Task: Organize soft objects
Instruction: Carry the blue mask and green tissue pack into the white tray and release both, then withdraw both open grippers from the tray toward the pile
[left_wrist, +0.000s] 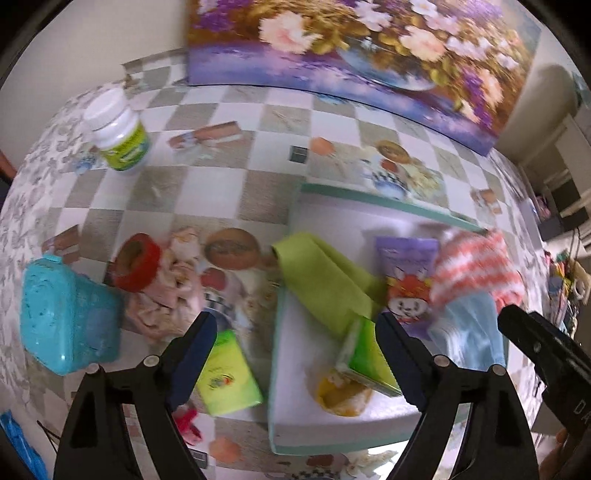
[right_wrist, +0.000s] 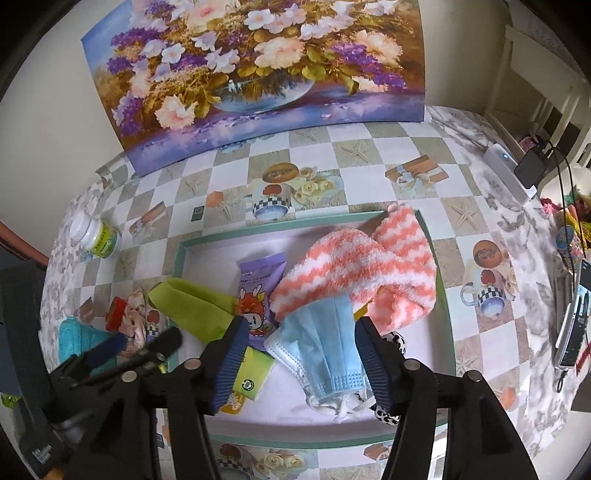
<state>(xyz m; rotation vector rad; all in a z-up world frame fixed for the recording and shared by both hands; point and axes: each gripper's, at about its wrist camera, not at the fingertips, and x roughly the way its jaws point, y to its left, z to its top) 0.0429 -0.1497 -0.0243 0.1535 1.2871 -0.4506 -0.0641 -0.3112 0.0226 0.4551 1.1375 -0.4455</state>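
Between the right gripper's (right_wrist: 299, 354) parted jaws lies the blue mask (right_wrist: 325, 350), unclamped.

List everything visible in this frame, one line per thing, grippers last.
tray: 1, teal rim, white floor, table centre
fuzzy cloth: 1, coral-white stripes, in tray
face mask: 1, blue, in tray, between right jaws
purple packet: 1, in tray
green cloth: 1, over tray's left rim
tissue packs: 2, green, one in tray, one beside it
bottle: 1, white, green label, table
tape roll: 1, red, table
teal box: 1, table
painting: 1, floral, against wall
left gripper: open
right gripper: open
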